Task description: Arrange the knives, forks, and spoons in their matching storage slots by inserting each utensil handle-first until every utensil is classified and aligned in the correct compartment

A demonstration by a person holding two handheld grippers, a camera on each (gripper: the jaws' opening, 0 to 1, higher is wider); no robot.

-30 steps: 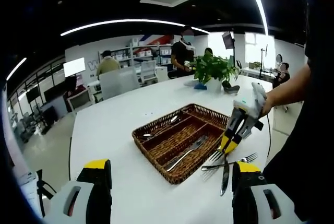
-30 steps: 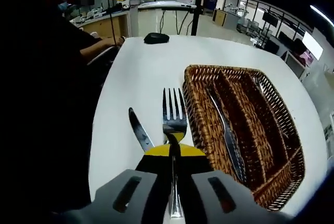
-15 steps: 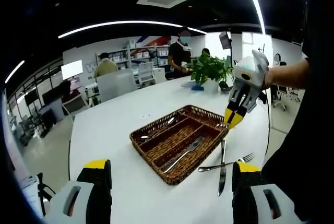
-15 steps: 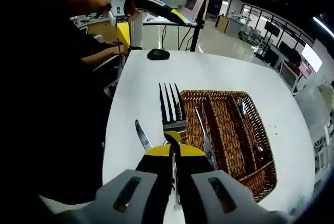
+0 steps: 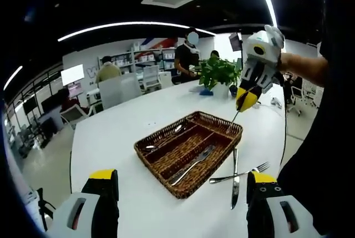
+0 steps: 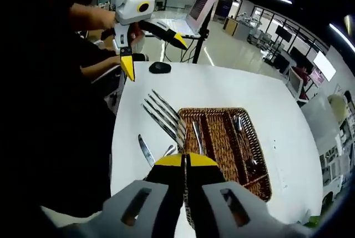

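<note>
A brown wicker tray (image 5: 156,167) with long compartments sits on the white table (image 5: 122,132); it holds one long utensil (image 5: 194,162) and a spoon (image 5: 166,138). My right gripper (image 6: 184,160) is shut on a fork (image 6: 165,117), held high above the tray (image 6: 260,185) with the tines slanting up to the left. In the left gripper view that right gripper (image 5: 247,99) hangs over the tray's far corner with the fork handle (image 5: 233,121) dangling below. A knife (image 5: 234,178) and a second fork (image 5: 239,173) lie on the table beside the tray. My left gripper (image 5: 183,196) is open, near the table's edge.
A potted plant (image 5: 221,74) stands at the far end of the table, with people and shelves behind. In the right gripper view a black mouse (image 6: 161,67) lies at the table's far edge, a laptop (image 6: 195,11) beyond it, and the knife (image 6: 146,150) left of the tray.
My right gripper has risen from the table with the fork, which now tilts left in the jaws. The left gripper stays open and has barely moved.
</note>
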